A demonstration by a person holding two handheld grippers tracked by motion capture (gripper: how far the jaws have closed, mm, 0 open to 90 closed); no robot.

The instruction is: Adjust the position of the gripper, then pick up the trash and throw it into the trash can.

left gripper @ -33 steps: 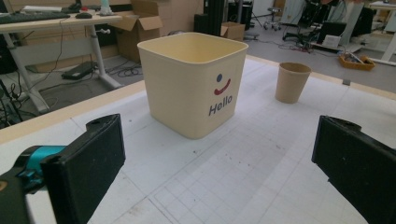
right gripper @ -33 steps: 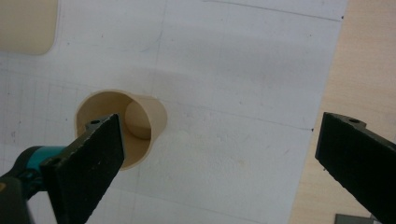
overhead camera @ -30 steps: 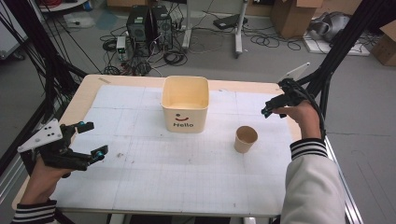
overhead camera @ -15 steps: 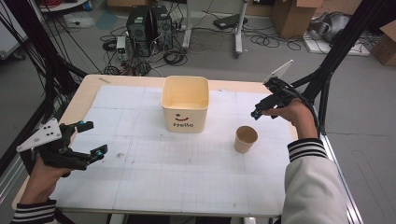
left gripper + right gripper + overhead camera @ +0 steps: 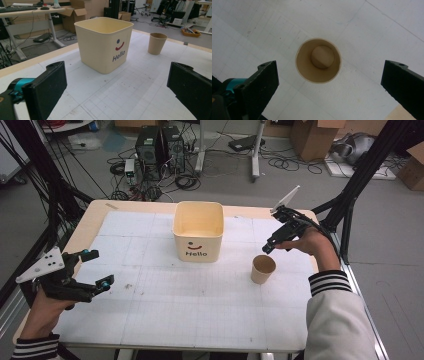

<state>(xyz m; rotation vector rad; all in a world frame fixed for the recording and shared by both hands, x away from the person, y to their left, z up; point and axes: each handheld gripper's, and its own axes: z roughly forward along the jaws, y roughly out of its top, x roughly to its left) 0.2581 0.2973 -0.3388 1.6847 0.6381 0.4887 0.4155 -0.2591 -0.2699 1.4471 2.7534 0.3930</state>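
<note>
the left tongs (image 5: 97, 269) sit at the left edge of the tabletop (image 5: 165, 320), held low over the white gridded surface by the person's left hand (image 5: 47, 302). their jaws stand wide apart and grip nothing (released state). in the left gripper view the two black jaws frame the scene ahead, with bare tabletop between them.

the cream square tub (image 5: 198, 231) stands upright at the centre rear of the tabletop, open side up. its front wall bears a smiling face and the word "hello". in the left gripper view the tub (image 5: 105, 43) appears ahead of the left tongs and well apart from them.

the brown paper cup (image 5: 263, 269) stands upright on the tabletop, near the tub and to its front right, not touching it. in the left gripper view the cup (image 5: 156, 43) stands beyond the tub, on the right.

the right tongs (image 5: 270, 247) hang above the cup, tilted steeply downward, held by the person's right hand (image 5: 310, 242). in the right gripper view the cup (image 5: 318, 60) lies directly below, its open mouth and round base visible, centred between the two black jaws. the jaws stand wide apart, clear of the cup rim on both sides (released state, nothing gripped). a striped cuff (image 5: 327, 282) ends the right sleeve.
</note>
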